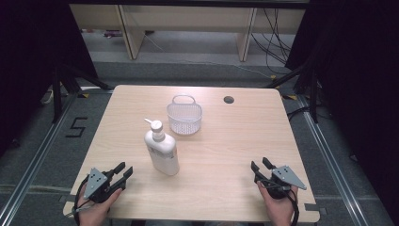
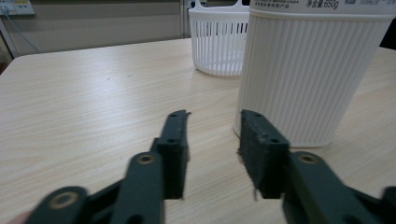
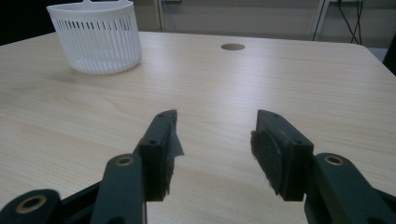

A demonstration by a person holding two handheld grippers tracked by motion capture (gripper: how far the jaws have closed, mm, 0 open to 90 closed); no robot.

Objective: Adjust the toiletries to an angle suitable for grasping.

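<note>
Table (image 1: 226, 155): light wood, w/ a round hole (image 1: 228, 100) near the far edge, right of centre.

Bottle (image 1: 162, 151): white pump bottle, upright, a bit left of table centre; pump nozzle points left in the high view. In the left gripper view its ribbed lower body (image 2: 308, 74) fills the upper right, standing on the table just past the right jaw of that tool; whether that jaw touches it I can't tell.

Basket (image 1: 184, 117): white slotted plastic, handle tab on the far rim, upright, nothing seen inside. Sits beyond the bottle and slightly right, near it but apart. Left gripper view shows it (image 2: 217, 42) behind the bottle; right gripper view shows it (image 3: 96, 37) at upper left, well apart from that tool.

Left tool (image 1: 123, 174): near-left part of the table, held in a hand (image 1: 94, 209), aimed toward the bottle. Jaws (image 2: 212, 140) part-way apart, released, nothing between them.

Right tool (image 1: 259, 168): near-right, held in the other hand (image 1: 278, 207), well apart from bottle and basket. Jaws (image 3: 215, 140) spread, released, bare table between them.
</note>
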